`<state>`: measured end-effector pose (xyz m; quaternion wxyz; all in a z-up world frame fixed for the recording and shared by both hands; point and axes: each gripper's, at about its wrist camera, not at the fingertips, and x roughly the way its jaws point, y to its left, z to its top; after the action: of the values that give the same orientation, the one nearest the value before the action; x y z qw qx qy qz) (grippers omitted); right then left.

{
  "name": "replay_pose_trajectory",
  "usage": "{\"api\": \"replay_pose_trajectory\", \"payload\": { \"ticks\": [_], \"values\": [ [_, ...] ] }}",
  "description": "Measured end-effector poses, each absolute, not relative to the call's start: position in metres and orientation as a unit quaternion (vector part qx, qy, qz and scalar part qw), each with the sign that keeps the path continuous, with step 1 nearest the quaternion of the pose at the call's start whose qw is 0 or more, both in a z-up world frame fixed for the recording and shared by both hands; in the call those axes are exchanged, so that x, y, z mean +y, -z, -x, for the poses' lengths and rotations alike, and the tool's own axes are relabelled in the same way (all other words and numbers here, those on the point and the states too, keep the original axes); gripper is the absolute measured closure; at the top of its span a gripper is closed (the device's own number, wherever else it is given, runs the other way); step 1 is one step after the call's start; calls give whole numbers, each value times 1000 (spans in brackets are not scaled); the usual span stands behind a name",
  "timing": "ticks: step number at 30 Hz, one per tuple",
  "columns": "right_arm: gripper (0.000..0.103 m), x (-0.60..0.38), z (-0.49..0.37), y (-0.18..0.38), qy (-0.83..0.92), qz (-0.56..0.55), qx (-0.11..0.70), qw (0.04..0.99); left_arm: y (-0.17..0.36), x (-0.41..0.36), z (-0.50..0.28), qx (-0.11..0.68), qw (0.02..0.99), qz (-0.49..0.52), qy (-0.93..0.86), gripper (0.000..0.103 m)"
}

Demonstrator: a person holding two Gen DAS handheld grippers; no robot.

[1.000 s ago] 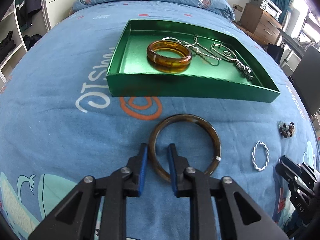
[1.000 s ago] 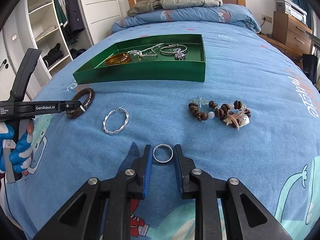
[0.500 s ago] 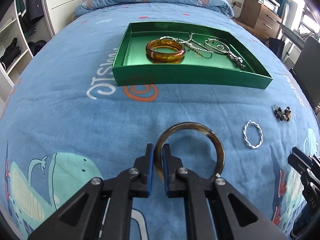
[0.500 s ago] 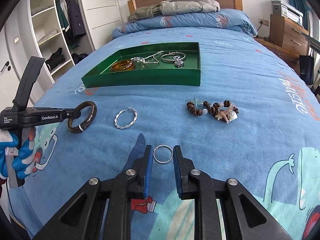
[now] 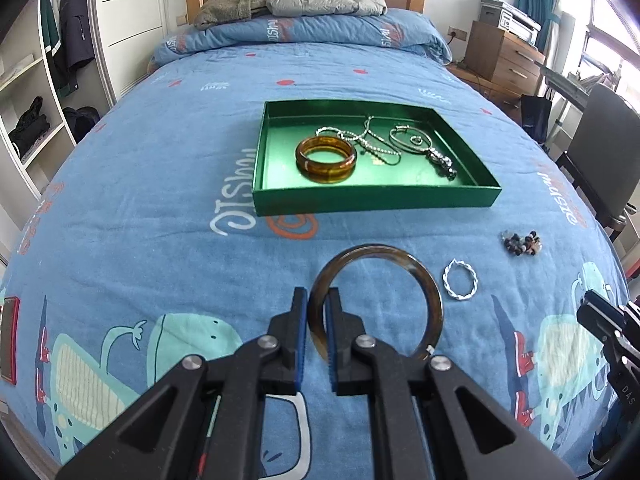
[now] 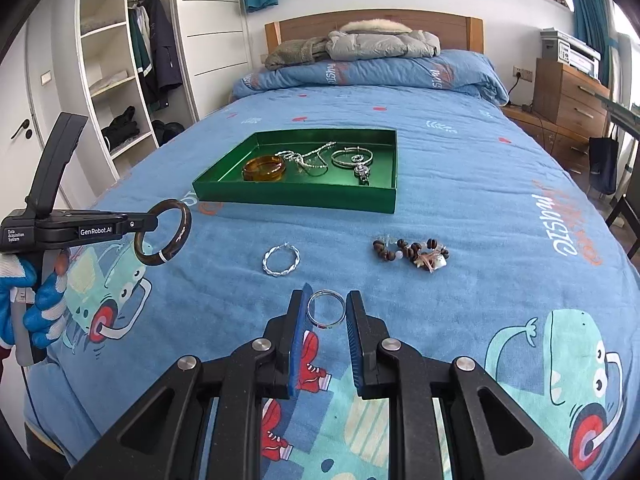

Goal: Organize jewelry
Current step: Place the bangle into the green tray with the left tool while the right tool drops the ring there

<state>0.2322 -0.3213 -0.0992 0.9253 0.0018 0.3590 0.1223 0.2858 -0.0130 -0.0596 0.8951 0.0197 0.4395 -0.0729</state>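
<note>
My left gripper [image 5: 318,300] is shut on the rim of a dark brown bangle [image 5: 424,280] and holds it above the bed; it also shows in the right wrist view [image 6: 176,240]. My right gripper [image 6: 326,304] is shut on a small silver ring [image 6: 325,307], held lifted above the blanket. The green tray [image 5: 376,200] lies farther back and holds an amber bangle [image 5: 326,159], silver chains [image 5: 372,144] and a silver bangle with a charm [image 5: 416,144]. A twisted silver hoop [image 6: 281,260] and a brown bead bracelet [image 6: 412,254] lie on the blue blanket.
The bed runs back to pillows and jackets at the wooden headboard [image 6: 372,24]. Open wardrobe shelves [image 6: 112,80] stand to the left. A wooden dresser [image 6: 572,96] and a dark chair [image 5: 608,152] stand to the right.
My left gripper closed on the dark bangle and lifted it off the blanket. My right gripper closed on the silver ring and rose with it; both views now sit higher.
</note>
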Motion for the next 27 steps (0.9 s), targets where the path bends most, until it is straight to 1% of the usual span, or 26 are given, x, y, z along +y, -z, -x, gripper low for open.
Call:
{"api": "replay_pose_trajectory", "payload": {
  "ticks": [3,7,11,16,20,27],
  "values": [
    [83,-318,-240,87,-124,5,350,929,47,-8,-297,429,900,-18,72,95],
    [83,-312,-266,68,-129,9,339,932,30,-1,-330,418,906,-13,63,95],
    [83,-302,-310,51,-134,13,326,936,16,0,-378,408,912,-11,52,95],
    [83,-290,-378,43,-137,8,319,938,18,-7,-446,408,912,-4,38,95],
    [83,-280,-430,56,-138,5,330,934,31,-14,-492,416,909,7,33,95],
    [83,-267,-488,114,-141,0,387,911,75,-24,-538,446,895,-1,6,95]
  ]
}}
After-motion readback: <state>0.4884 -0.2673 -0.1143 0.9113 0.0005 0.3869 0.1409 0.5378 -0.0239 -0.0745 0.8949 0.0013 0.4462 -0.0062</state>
